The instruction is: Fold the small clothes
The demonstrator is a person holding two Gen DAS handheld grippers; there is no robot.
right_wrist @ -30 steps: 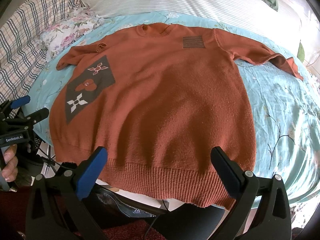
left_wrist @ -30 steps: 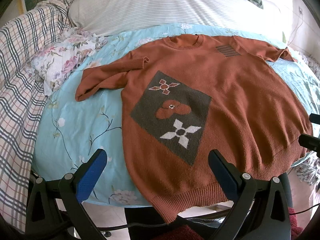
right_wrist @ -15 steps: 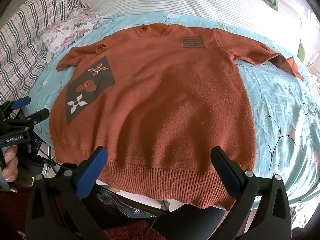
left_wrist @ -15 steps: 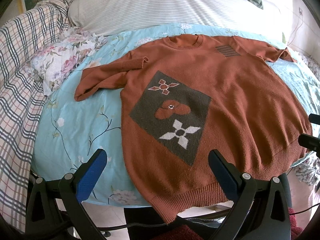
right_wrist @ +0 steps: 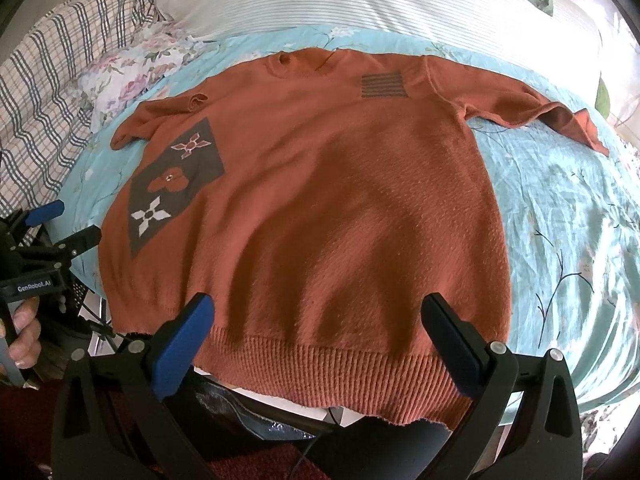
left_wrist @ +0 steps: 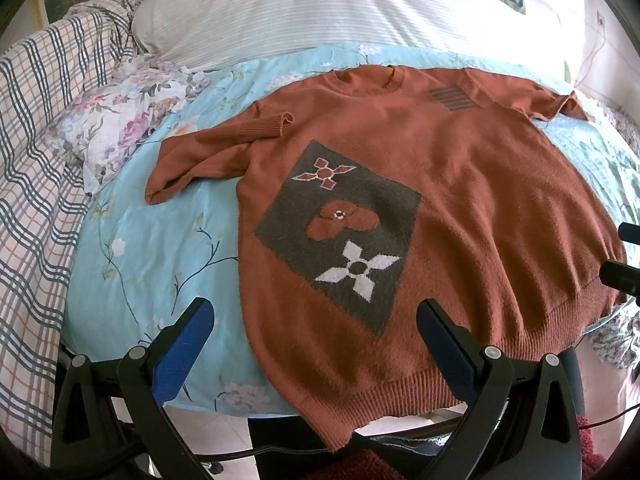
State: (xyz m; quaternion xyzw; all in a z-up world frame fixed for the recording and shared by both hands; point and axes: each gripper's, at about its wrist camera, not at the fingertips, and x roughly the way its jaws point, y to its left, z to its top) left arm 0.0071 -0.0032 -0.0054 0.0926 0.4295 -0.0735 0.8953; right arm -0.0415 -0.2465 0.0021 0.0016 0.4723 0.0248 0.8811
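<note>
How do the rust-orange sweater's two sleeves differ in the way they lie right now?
The sleeve beside the dark flower patch is doubled back, its ribbed cuff resting near the shoulder; the sleeve beside the striped patch stretches outward, its end twisted. Both lie on the light-blue floral sheet, ungripped.

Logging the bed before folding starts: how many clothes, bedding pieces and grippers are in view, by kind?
Sweater: 1
Floral sheet: 1
Striped pillow: 1
Plaid blanket: 1
Floral cloth: 1
Grippers, left gripper and right gripper: 2
Total: 7
</note>
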